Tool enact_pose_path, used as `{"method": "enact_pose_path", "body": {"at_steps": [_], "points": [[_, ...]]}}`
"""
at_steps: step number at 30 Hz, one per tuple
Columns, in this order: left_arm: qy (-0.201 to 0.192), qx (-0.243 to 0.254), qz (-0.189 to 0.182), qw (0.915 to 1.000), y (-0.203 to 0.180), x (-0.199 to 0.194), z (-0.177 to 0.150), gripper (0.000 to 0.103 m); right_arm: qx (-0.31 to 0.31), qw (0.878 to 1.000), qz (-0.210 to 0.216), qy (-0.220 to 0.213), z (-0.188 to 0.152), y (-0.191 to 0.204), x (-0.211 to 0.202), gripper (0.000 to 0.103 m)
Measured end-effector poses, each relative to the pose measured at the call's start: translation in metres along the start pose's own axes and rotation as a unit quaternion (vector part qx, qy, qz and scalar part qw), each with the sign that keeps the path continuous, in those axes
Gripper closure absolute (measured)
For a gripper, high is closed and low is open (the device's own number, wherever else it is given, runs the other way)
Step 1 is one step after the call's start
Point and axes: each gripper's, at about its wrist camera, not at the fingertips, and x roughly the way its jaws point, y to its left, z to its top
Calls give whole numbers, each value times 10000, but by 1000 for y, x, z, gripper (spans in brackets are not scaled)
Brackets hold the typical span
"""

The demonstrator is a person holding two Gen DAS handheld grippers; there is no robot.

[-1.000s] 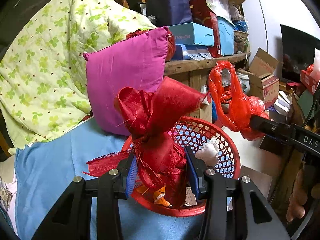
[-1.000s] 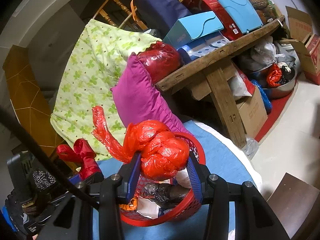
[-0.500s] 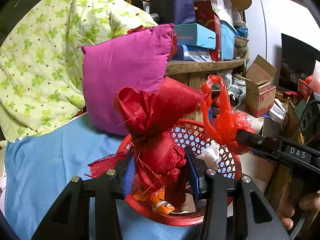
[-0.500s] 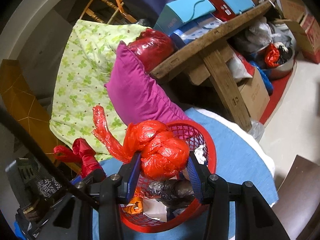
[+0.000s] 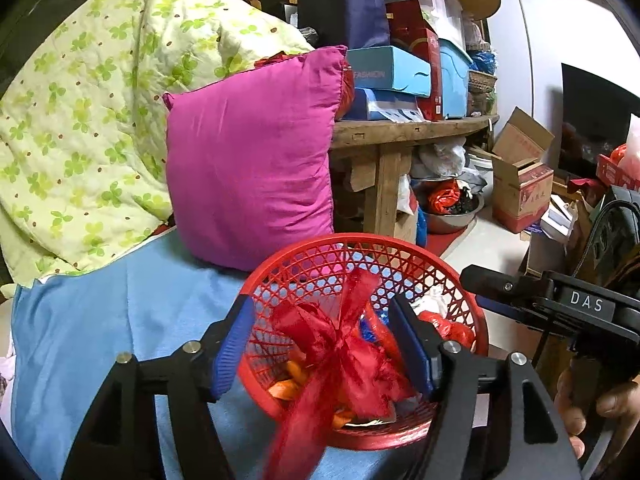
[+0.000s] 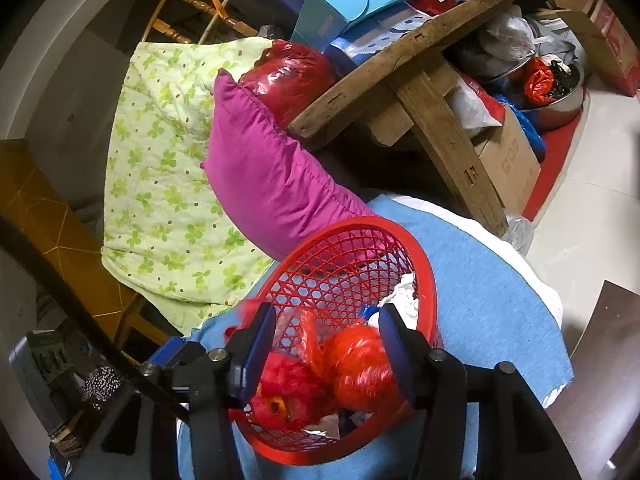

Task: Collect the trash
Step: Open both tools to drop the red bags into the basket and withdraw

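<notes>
Jaws on both grippers are spreading, letting the red ribbon (image 5: 336, 344) and red bag (image 6: 356, 364) drop into the near basket (image 5: 360, 248), nothing obvious left.

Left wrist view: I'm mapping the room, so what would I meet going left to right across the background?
Green floral quilt → magenta pillow → wooden table leg → steel bowl → cardboard box.

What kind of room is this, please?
Probably a cluttered storage corner of a home: a rough wooden bench piled with cardboard and plastic boxes, a green clover-print quilt and a magenta cushion behind a red plastic mesh basket of trash.
</notes>
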Motion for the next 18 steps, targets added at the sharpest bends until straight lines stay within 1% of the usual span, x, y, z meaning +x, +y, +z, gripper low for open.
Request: {"method": "enact_pose_path", "body": {"at_steps": [3,7,18], "points": [[-14,-19,89,10000,4,-6,-1,31,-53,10000,-3,16,-1,4,-1,45],[-59,-24,308,9995,10,-18,-5,23,-161,9999,6,36,-3,12,-2,45],[-151,-239,789,9965,41,-52,-17,20,-917,9958,19,12,-15,62,-6,45]]}}
